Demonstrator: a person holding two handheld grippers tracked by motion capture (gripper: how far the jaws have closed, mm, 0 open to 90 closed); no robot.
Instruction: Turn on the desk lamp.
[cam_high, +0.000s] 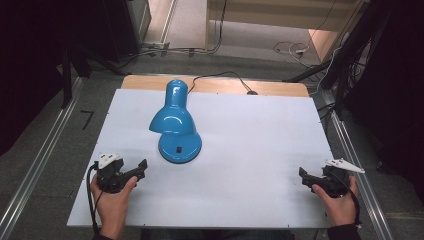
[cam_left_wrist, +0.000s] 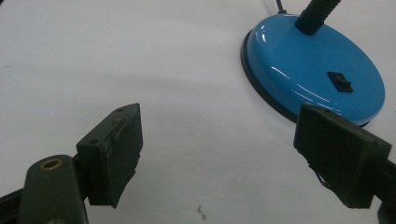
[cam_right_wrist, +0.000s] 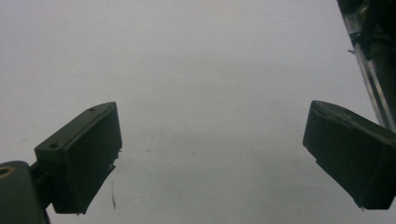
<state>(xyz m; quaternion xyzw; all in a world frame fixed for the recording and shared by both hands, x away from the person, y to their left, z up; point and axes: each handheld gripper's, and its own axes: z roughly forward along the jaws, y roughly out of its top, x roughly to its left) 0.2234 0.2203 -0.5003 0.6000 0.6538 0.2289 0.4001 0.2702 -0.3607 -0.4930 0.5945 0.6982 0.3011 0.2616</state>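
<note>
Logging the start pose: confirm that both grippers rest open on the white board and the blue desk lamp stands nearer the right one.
Wrong side: the blue desk lamp stands nearer the left gripper, as the high view shows. Both grippers, the right gripper included, rest open on the white board.

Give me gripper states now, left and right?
Left gripper: open, holding nothing, near the blue lamp base.
Right gripper: open, holding nothing, over the bare white table.

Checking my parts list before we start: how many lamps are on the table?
1. A glossy blue desk lamp stands left of centre on the white table, its round base nearest the left tool; nothing looks hidden.
</note>
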